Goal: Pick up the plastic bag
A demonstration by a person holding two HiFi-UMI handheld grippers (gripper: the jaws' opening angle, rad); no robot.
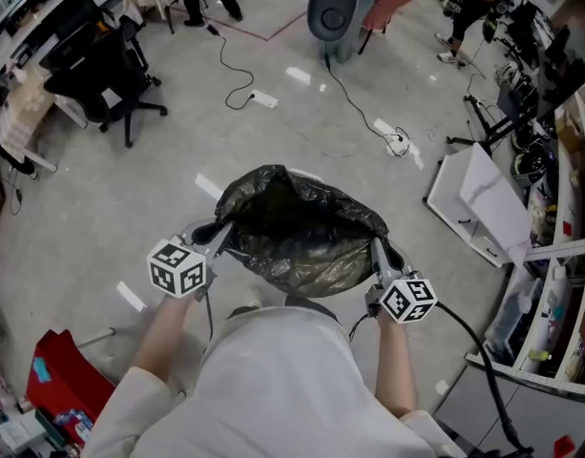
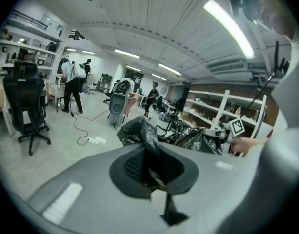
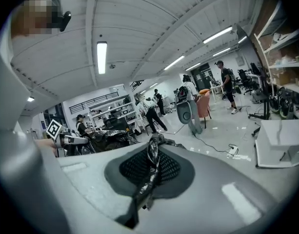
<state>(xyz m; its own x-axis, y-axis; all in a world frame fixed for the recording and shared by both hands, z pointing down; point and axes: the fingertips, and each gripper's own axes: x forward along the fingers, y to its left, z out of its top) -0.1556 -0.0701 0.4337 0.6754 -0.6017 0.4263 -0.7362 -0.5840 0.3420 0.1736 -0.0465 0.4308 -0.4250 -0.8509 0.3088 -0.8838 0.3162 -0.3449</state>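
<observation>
The pale floor [image 1: 101, 208] fills most of the head view. At the centre of that frame, just above the person's chest, sits the black plastic bag [image 1: 297, 232], its mouth stretched wide from left to right. Its crumpled body sags beneath and seems to hang clear of the ground. The left gripper [image 1: 216, 232] is at the bag's left rim and the right gripper [image 1: 380, 251] at its right rim. Each gripper's own view shows its jaws clenched on a bunched, twisted strip of the black film, which runs up the middle of the dark pads. The bag looks thin, limp and glossy, so it is likely very light and has no stiffness of its own. It will probably drape, crinkle and slide wherever nothing supports it. A single smooth layer could slip out of the pads or stretch and tear under a sharp tug. The gathered rim, pinched on two opposite sides as it is here, looks like the safest place to hold it.
</observation>
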